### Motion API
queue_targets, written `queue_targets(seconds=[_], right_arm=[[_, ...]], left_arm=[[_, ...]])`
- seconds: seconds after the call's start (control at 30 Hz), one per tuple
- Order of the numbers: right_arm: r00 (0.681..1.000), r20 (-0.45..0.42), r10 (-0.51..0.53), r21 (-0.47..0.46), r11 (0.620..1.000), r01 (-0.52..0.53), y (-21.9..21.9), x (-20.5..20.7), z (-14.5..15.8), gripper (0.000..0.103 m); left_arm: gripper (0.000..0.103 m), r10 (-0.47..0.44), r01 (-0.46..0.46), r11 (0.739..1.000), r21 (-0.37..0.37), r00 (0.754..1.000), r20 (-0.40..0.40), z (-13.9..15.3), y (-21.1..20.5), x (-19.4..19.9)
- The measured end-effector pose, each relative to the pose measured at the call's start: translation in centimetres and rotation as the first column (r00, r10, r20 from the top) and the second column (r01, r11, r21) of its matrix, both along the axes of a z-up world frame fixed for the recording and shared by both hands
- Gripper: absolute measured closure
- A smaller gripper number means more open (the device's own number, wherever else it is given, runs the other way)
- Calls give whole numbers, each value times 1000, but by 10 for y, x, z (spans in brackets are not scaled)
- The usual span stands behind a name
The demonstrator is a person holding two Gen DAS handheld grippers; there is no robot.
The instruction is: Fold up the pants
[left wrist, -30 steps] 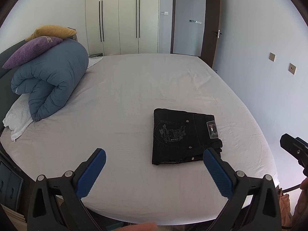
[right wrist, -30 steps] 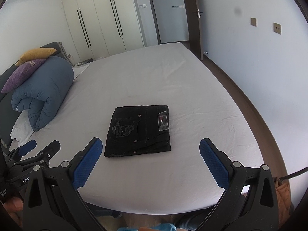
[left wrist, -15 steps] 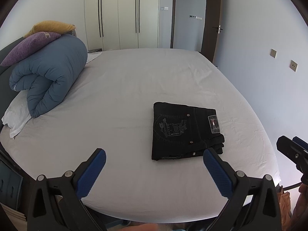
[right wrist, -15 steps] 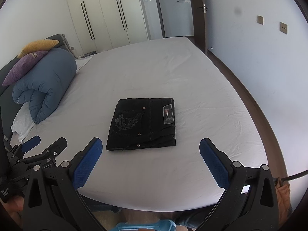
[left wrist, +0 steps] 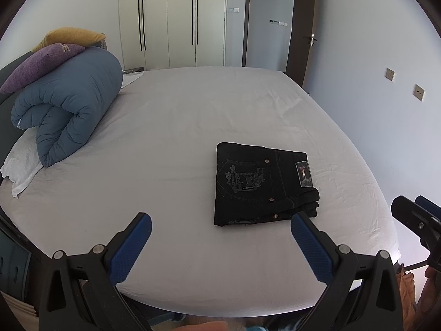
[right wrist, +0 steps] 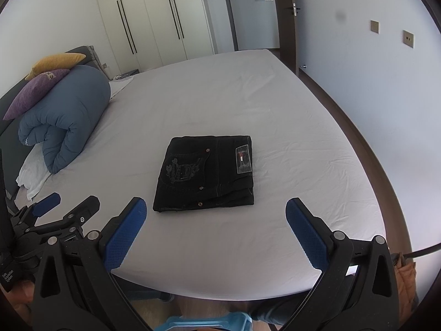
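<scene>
The black pants (left wrist: 261,184) lie folded into a neat rectangle on the white bed (left wrist: 179,127), with a pocket emblem and a small label on top. They also show in the right wrist view (right wrist: 206,173). My left gripper (left wrist: 220,234) is open and empty, held above the bed's near edge, in front of the pants. My right gripper (right wrist: 216,220) is open and empty, also short of the pants. Neither touches the cloth. The left gripper shows at the left of the right wrist view (right wrist: 66,207).
A rolled blue duvet (left wrist: 66,115) with a purple pillow (left wrist: 41,63) and a yellow pillow (left wrist: 71,34) lies at the bed's left. White wardrobes (left wrist: 171,22) and an open door (left wrist: 300,27) stand at the back. A wall runs along the right.
Both grippers have drawn back and risen a little from the bed. The folded pants have not moved. Both grippers stay open.
</scene>
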State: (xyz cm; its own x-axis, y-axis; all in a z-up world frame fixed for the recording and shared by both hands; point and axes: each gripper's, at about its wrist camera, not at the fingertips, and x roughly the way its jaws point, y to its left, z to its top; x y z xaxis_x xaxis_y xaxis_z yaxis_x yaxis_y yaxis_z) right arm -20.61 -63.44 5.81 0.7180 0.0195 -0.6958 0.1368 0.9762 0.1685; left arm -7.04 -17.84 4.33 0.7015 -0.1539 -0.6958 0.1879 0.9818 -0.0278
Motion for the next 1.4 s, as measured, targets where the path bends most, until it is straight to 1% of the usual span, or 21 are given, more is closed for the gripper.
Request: queue_targets(seconds=[1.4], right_arm=[[1000,-15,-1,10,1000,1,6,-2,-12,0]], left_arm=[[0,-18,17,1000,-7,1000,-25,-10,-5,-4]])
